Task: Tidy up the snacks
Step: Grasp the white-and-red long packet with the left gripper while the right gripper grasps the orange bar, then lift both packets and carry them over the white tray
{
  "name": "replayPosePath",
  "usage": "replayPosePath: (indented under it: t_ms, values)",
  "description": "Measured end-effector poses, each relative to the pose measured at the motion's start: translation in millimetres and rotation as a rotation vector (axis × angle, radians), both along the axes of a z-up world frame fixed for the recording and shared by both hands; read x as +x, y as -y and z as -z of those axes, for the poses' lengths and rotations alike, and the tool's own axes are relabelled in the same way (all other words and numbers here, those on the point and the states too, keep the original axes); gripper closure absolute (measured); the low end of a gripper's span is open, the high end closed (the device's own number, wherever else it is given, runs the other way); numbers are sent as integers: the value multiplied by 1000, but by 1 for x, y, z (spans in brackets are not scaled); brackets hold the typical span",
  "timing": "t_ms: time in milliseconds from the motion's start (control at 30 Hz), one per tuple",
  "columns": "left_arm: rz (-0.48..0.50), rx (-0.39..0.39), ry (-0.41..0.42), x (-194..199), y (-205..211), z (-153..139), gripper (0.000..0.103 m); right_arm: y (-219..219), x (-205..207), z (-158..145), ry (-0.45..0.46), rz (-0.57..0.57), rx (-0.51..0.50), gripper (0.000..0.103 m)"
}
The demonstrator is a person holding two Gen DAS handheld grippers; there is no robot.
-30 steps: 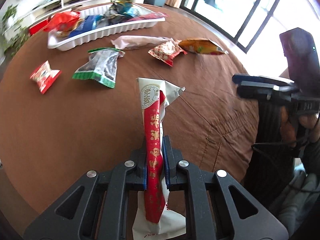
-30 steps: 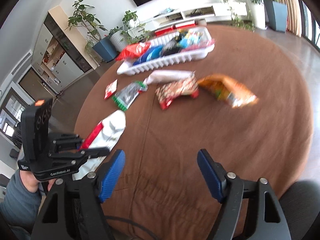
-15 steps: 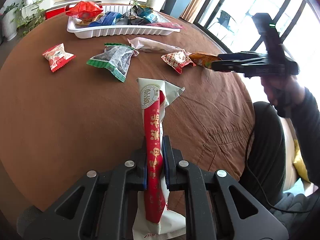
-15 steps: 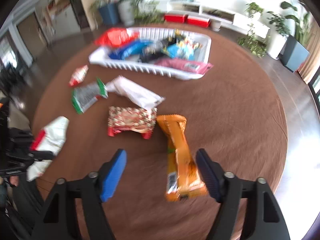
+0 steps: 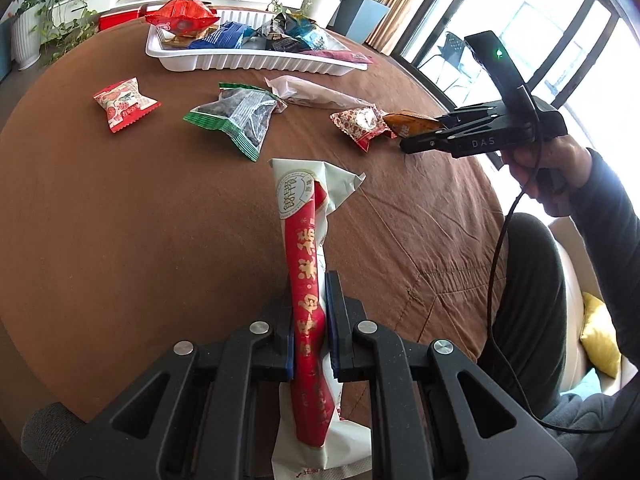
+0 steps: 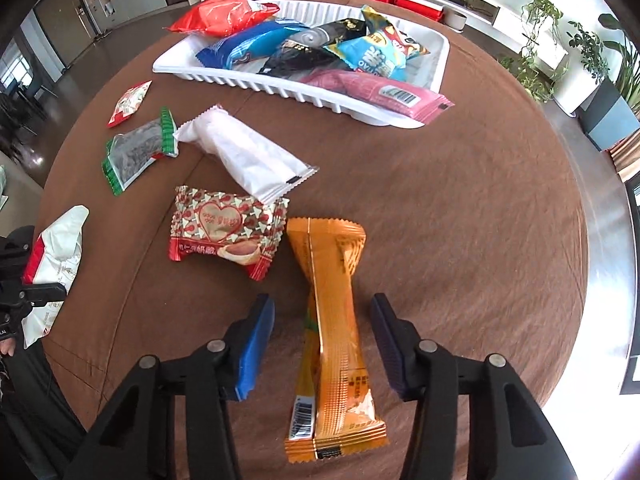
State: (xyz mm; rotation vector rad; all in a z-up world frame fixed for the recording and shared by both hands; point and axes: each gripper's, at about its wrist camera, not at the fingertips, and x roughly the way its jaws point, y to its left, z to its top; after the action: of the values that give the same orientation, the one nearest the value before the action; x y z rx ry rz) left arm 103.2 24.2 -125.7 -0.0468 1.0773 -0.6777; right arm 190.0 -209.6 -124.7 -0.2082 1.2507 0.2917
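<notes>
2 grippers work over a round table covered in brown cloth point(image 6: 460, 208). The left gripper point(image 5: 309, 280) points forward and slightly down, its jaws clamped on a red and white packet point(image 5: 306, 264) that stands up between the pads above the cloth. The right gripper point(image 6: 322, 312) reaches in from the near edge and tilts down, jaws spread wide on either side of an orange packet point(image 6: 334, 320) lying flat on the cloth; neither pad seems to touch it, though the angle makes that hard to judge. In the left view the person's right hand point(image 5: 548, 172) grasps that tool's handle from below, forearm extended over the table. Just beside the orange packet's far end lies a heart-patterned packet point(image 6: 226, 228), with a white packet point(image 6: 248, 152), a green-edged packet point(image 6: 136, 152) and a small red packet point(image 6: 128, 102) farther off. A white tray point(image 6: 304, 92) at the far side holds about 7 snacks.
</notes>
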Motion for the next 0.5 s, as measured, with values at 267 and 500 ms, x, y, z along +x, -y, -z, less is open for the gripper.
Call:
replayPosePath:
  t_ms: [267,500]
  values:
    - [-2,0,1,0,0,0,93,-5,-7,-3,-2,30,20,73]
    - [-3,-2,0,1,-1,0,93,-8,-35,-5,22,58,89,83]
